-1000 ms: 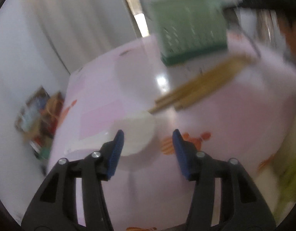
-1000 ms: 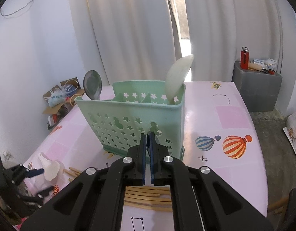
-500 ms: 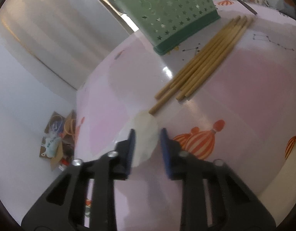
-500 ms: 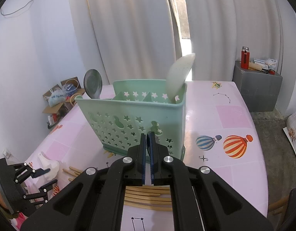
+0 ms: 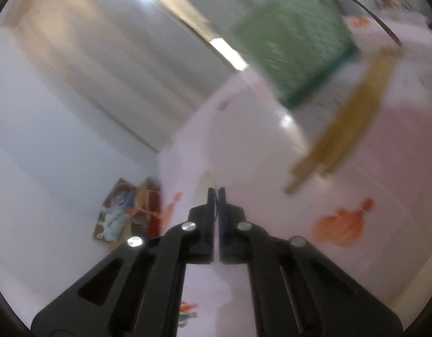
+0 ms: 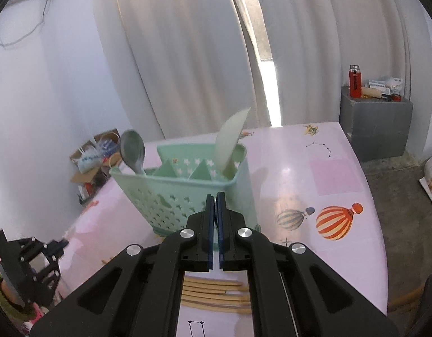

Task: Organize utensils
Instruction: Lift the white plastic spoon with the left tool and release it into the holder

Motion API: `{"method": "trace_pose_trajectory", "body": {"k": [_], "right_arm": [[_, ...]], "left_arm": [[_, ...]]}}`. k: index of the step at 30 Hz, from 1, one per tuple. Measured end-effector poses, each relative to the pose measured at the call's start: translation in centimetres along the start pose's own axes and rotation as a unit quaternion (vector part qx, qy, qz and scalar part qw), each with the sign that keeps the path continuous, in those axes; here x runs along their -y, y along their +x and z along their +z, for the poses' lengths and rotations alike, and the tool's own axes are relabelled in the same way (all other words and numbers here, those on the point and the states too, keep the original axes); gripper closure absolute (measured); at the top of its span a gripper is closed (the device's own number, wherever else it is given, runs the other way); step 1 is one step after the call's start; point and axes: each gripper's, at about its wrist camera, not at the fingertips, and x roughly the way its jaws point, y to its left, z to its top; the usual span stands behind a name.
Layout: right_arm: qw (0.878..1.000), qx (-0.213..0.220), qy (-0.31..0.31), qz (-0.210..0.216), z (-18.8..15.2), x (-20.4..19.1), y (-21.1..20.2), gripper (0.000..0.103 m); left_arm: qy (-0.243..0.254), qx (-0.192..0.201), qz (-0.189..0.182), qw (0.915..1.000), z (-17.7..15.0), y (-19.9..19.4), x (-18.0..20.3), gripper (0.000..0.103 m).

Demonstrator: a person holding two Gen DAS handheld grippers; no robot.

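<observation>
Two matte black plastic grippers: left gripper (image 5: 215,193), right gripper (image 6: 215,199). Angular black arms with triangular cut-outs, four round silver screw heads across each. Slim fingers (image 6: 220,210) lined with blue pads. Thin dark wire showing between the left pads.

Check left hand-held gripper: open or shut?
Shut. In the left wrist view the left hand-held gripper has its fingers nearly together, pinching the thin white spoon that sticks out past the tips. The frame is motion-blurred.
</observation>
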Motion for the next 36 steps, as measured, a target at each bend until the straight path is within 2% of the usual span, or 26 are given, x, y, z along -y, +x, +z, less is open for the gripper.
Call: {"method": "trace_pose_trajectory", "body": {"k": [4,7,10,17,20,23,26,29,32,36], "right_arm": [[1.0,0.005,0.013,0.02,0.7,0.6,-0.6,0.1],[1.0,0.011,0.011,0.027,1.1,0.6,-1.1,0.1],[0.999,0.015,0.015,0.042,1.6,0.5,-1.8,0.101],[0.992,0.034,0.014,0.124,4.3,-1.2,-3.6,0.101],[0.985,0.058,0.002,0.165,6.7,-2.6,-4.5,0.101],[0.979,0.089,-0.015,0.182,9.0,-3.8,-5.4,0.101],[0.976,0.118,-0.035,0.177,10.8,-4.6,-5.8,0.101],[0.977,0.129,-0.044,0.164,11.9,-4.9,-5.1,0.101],[0.98,0.118,-0.037,0.157,12.1,-4.4,-3.0,0.101],[0.985,0.08,-0.016,0.152,10.8,-3.2,0.8,0.101]], "left_arm": [[-0.06,0.001,0.028,0.9978,0.5,-0.2,-3.8,0.103],[-0.11,-0.001,0.028,0.9936,0.5,-0.3,-6.3,0.103],[-0.137,-0.002,0.028,0.9901,0.3,-0.3,-7.6,0.103],[-0.159,-0.005,0.026,0.9869,-0.4,0.0,-8.5,0.103],[-0.16,-0.003,0.023,0.9868,-0.4,0.0,-8.6,0.103],[-0.156,0.0,0.026,0.9875,-0.4,0.0,-8.5,0.103],[-0.156,0.001,0.026,0.9875,-0.5,0.1,-8.5,0.103],[-0.158,-0.002,0.025,0.9871,-0.8,0.3,-8.6,0.103],[-0.161,-0.002,0.025,0.9867,-1.0,0.3,-8.7,0.103],[-0.163,-0.002,0.029,0.9862,-1.1,0.3,-8.9,0.103]]}}
